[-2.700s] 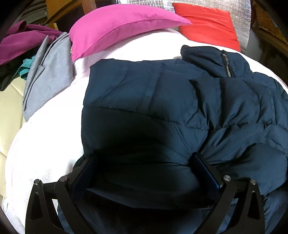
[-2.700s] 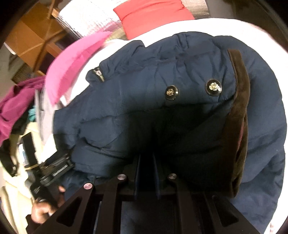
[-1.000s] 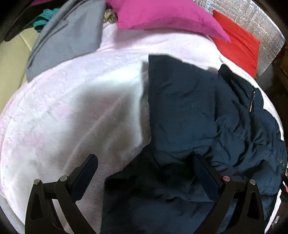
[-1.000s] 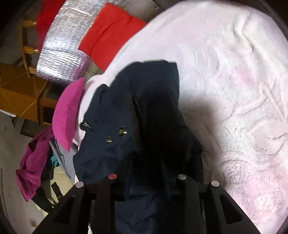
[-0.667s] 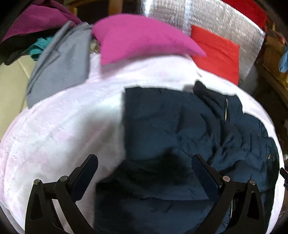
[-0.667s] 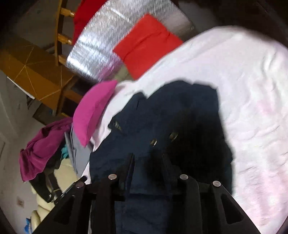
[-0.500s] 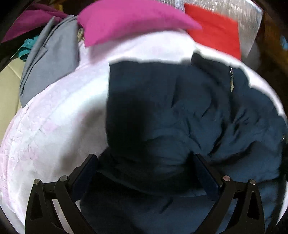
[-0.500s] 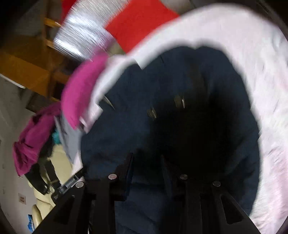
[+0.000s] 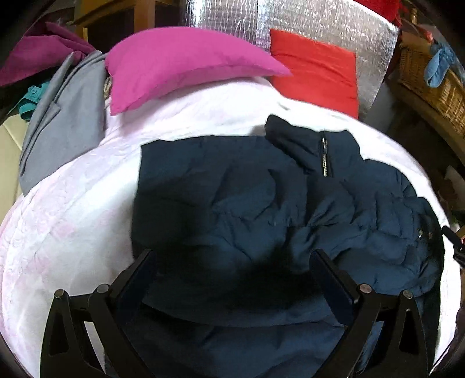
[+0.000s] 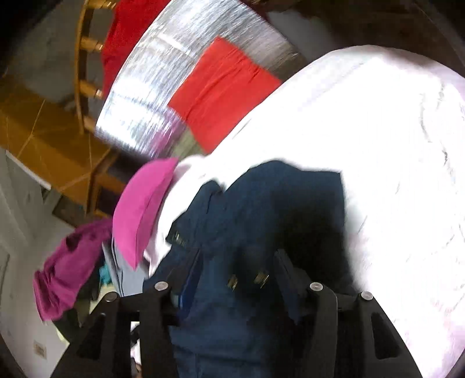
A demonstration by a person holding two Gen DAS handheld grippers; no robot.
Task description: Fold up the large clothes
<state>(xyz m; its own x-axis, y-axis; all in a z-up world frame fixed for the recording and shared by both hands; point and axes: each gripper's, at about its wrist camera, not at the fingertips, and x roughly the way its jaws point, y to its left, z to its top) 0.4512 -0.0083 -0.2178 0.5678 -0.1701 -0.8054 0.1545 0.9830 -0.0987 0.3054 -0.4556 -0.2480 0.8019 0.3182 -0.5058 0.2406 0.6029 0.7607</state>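
Jacket on the bed, both tools spread

Jacket (image 9: 247, 209), navy and quilted, lies in a rough folded block on the pale pink blanket (image 9: 72, 203) of the bed in the left wrist view. Its collar and zipper (image 9: 324, 158) sit at the far edge, pointing toward the red cushion (image 9: 316, 72). The left tool (image 9: 232, 273) hovers over the near part of the jacket with its fingers (image 9: 136, 279) wide apart, nothing pinched between them; dark shadow falls on the cloth in the gap. A pink pillow (image 9: 180, 61) rests on the far edge of the blanket, with a grey garment (image 9: 61, 116) to its left and a purple one (image 9: 43, 52) farther back. Silver foil sheet (image 9: 305, 23) stands behind the cushion, and a wicker basket (image 9: 430, 87) is at the far right.

In the right wrist view, which is blurred, the jacket (image 10: 276, 203) fills the lower middle, lying on the blanket (image 10: 392, 145) with bare blanket to its right. The right tool (image 10: 238, 261) has its fingers (image 10: 286, 270) apart above the cloth, two brass snaps (image 10: 247, 280) showing between them. I cannot tell whether the fingertips touch the fabric. The pillow (image 10: 142, 209) lies just left of the jacket, the cushion (image 10: 221, 90) and foil sheet (image 10: 162, 87) beyond it, and the purple garment (image 10: 66, 270) at far left.
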